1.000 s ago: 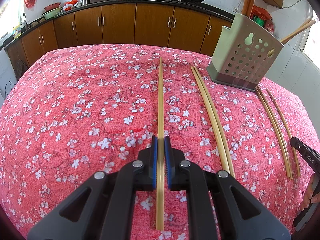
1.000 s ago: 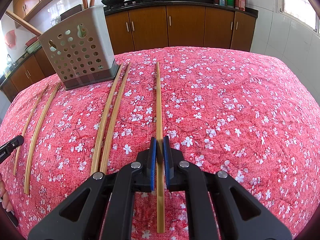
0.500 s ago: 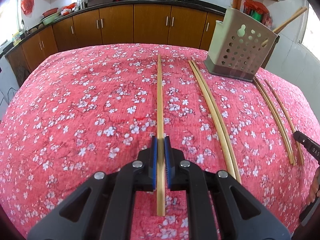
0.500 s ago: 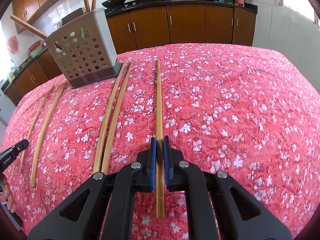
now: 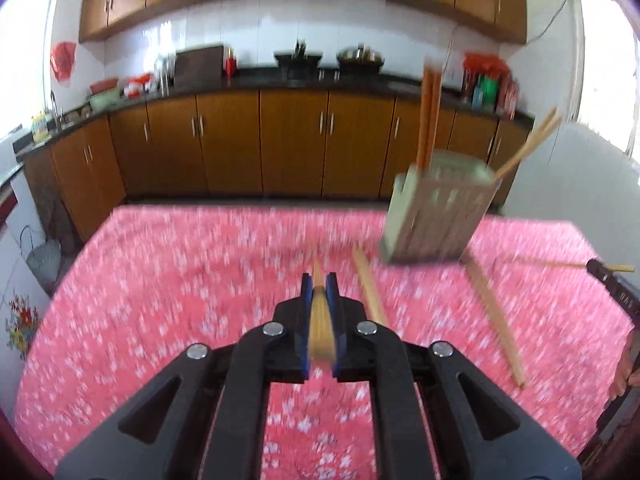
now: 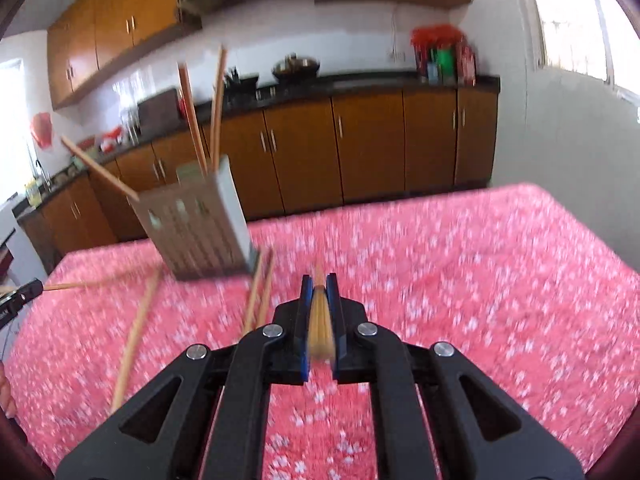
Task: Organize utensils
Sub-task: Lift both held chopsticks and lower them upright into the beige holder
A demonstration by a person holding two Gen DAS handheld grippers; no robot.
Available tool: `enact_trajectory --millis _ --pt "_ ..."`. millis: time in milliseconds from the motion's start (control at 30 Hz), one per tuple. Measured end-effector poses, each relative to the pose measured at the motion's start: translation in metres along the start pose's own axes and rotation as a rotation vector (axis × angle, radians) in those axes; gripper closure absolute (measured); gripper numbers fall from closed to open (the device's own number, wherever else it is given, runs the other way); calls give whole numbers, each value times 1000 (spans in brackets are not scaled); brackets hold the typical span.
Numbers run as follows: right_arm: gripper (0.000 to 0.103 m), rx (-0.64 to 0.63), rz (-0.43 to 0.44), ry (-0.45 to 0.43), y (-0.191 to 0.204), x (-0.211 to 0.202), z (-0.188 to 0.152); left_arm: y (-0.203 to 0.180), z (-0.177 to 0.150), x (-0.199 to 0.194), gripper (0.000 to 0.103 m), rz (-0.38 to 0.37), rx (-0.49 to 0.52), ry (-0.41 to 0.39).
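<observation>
My left gripper [image 5: 319,280] is shut on a bamboo chopstick [image 5: 321,320], held above the red floral tablecloth [image 5: 180,280]. My right gripper [image 6: 319,280] is shut on another chopstick [image 6: 320,322], also lifted. The grey perforated utensil holder [image 5: 434,216] stands at the far right of the left wrist view with several chopsticks in it. It also shows in the right wrist view [image 6: 200,228], at the far left. Loose chopsticks lie on the cloth near it [image 5: 370,294] [image 5: 496,320] [image 6: 138,324] [image 6: 258,296]. Both views are motion-blurred.
The other gripper's tip shows at the right edge of the left wrist view [image 5: 612,284] and at the left edge of the right wrist view [image 6: 20,298]. Brown kitchen cabinets [image 5: 280,140] and a counter with pots stand behind the table.
Both grippers have lifted and tilted up with their chopsticks, so the views now look across the table toward the cabinets. The chopsticks appear foreshortened.
</observation>
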State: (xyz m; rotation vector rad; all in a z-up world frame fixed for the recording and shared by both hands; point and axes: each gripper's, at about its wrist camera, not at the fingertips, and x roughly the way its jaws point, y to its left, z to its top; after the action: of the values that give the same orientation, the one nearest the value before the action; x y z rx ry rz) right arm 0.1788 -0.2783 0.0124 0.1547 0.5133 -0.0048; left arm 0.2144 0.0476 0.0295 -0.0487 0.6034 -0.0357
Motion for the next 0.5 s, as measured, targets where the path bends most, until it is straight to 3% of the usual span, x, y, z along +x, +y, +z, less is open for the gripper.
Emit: enact_trajectory --millis 233,500 --pt "95 0 35 -114 8 -24 36 -3 44 -26 95 -70 -37 -90" --pt "95 16 188 -237 36 -58 84 -32 83 -54 95 -195 0 -148"
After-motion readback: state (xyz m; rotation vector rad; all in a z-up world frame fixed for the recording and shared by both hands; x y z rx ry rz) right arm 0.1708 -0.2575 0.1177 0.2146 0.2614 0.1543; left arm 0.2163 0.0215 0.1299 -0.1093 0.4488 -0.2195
